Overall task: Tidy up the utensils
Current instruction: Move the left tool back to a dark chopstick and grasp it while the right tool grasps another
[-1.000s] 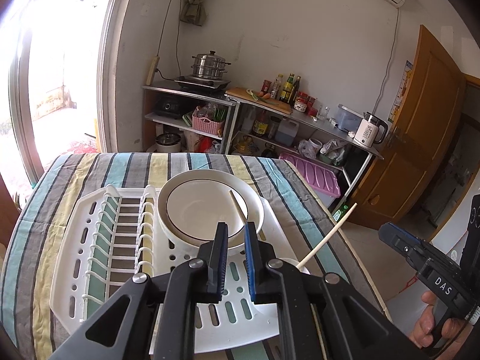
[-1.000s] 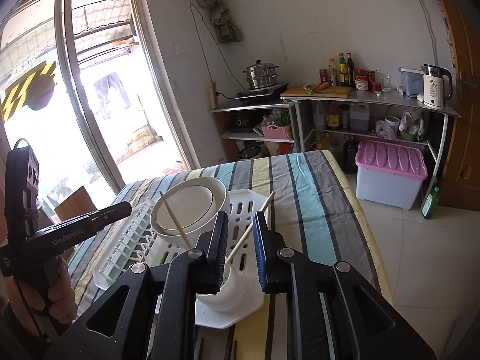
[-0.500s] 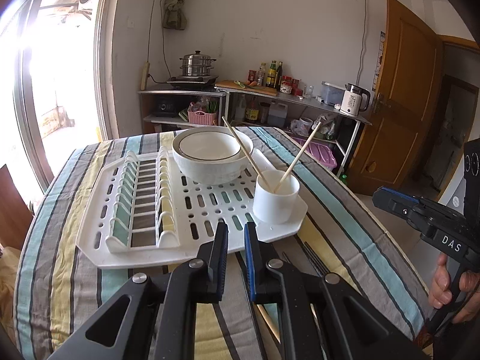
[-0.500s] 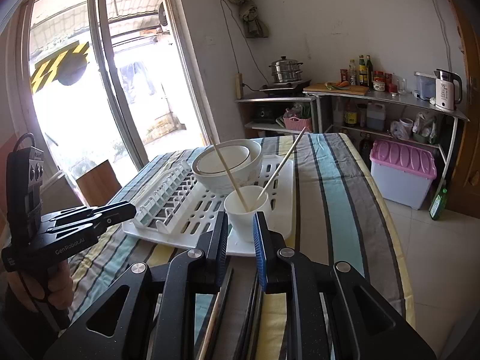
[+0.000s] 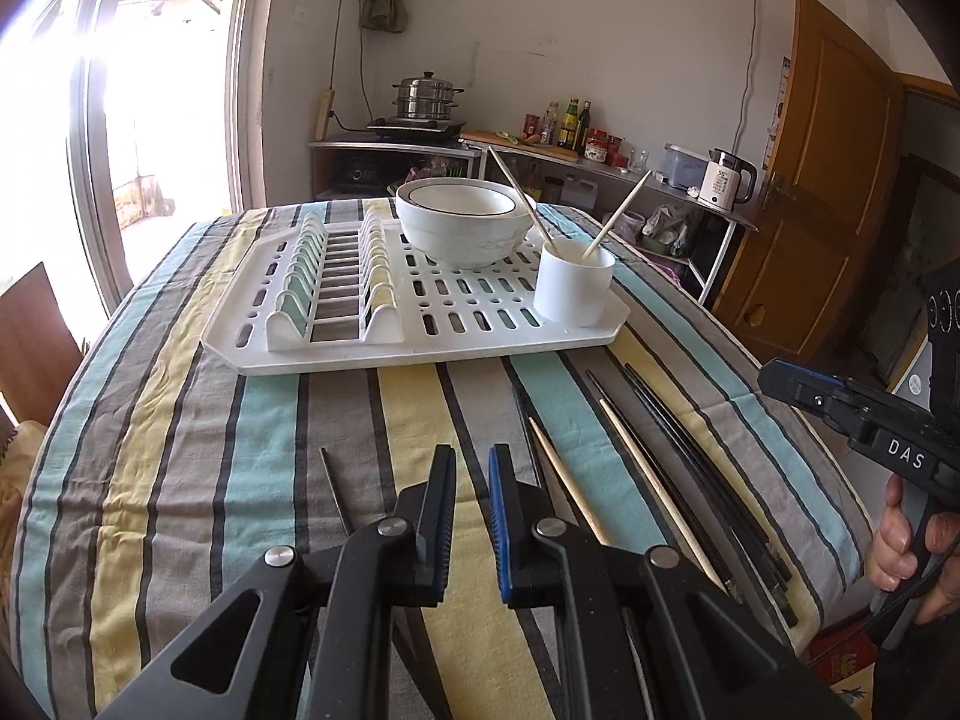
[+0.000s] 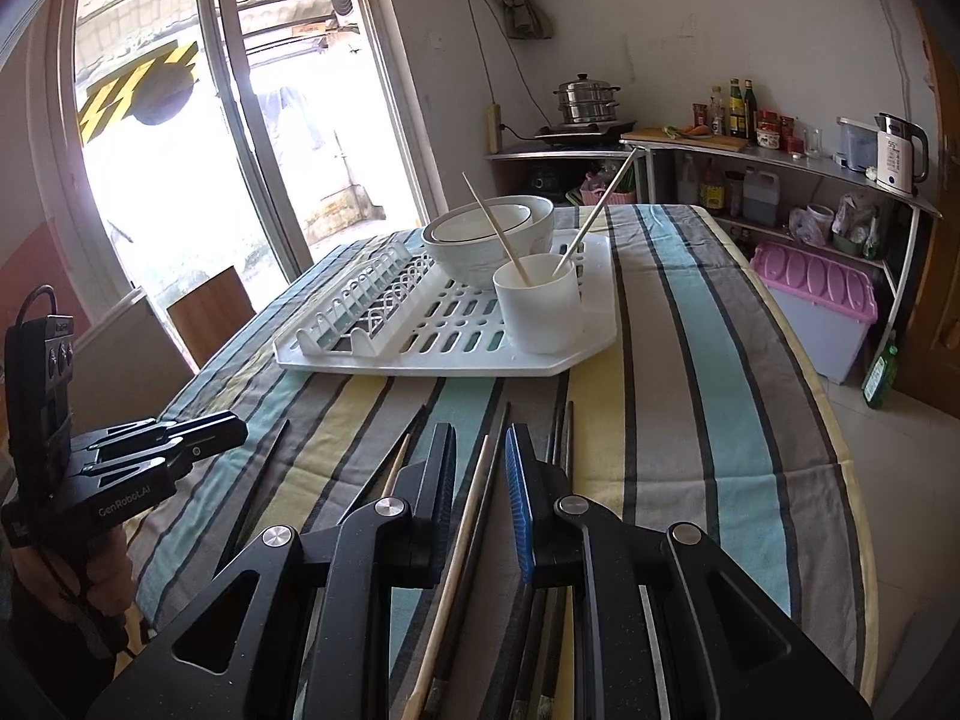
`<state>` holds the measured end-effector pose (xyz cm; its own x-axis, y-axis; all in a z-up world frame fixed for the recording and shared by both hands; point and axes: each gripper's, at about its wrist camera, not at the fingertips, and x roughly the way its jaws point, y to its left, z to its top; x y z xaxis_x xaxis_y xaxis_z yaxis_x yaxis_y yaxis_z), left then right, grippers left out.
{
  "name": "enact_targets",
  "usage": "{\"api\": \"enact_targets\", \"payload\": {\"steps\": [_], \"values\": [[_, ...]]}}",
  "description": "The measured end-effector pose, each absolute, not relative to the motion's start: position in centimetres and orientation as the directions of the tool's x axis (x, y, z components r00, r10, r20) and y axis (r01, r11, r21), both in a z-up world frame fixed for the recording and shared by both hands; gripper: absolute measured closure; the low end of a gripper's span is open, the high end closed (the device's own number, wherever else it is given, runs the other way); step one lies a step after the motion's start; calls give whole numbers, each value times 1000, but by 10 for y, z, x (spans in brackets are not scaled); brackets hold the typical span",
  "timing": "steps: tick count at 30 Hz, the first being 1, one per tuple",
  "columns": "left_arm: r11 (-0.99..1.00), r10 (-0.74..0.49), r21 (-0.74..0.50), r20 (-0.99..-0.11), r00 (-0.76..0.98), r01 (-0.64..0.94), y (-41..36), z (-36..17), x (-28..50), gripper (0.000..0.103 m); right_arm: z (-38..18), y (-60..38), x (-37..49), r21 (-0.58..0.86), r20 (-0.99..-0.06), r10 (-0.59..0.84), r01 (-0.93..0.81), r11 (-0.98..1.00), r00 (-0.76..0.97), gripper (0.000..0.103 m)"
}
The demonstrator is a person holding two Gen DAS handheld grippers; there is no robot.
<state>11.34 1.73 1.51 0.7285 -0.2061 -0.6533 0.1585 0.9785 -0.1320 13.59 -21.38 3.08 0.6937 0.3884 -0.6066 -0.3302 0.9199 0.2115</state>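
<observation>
Two pale wooden chopsticks (image 5: 613, 217) stand crossed in a white cup (image 5: 574, 282) on the white drying rack (image 5: 336, 354), well ahead of the fingers (image 5: 441, 516). More chopsticks lie loose on the striped tabletop (image 5: 252, 420): pale wooden ones (image 5: 654, 480) and black ones (image 5: 702, 474), running lengthwise just right of those fingers.

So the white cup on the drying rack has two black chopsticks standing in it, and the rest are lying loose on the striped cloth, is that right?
Not quite. The two chopsticks standing in the white cup on the drying rack are light wood, not black, as the right wrist view shows. The rest, including the black ones, do lie loose on the striped cloth.
</observation>
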Motion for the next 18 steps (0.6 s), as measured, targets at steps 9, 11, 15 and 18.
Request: {"api": "enact_targets", "payload": {"steps": [9, 11, 15, 18], "values": [[976, -216, -129, -683, 697, 176, 7, 4, 125, 93, 17, -198, 144, 198, -642, 393, -352, 915, 659, 85], [981, -194, -116, -691, 696, 158, 11, 1, 127, 93, 13, -196, 147, 195, -653, 390, -354, 915, 649, 85], [982, -187, -134, -709, 681, 130, 20, -5, 133, 86, 5, -189, 154, 191, -673, 389, -359, 913, 629, 85], [981, -196, -135, -715, 671, 142, 18, -8, 137, 85, -1, -183, 160, 187, -689, 386, -364, 913, 613, 85]]}}
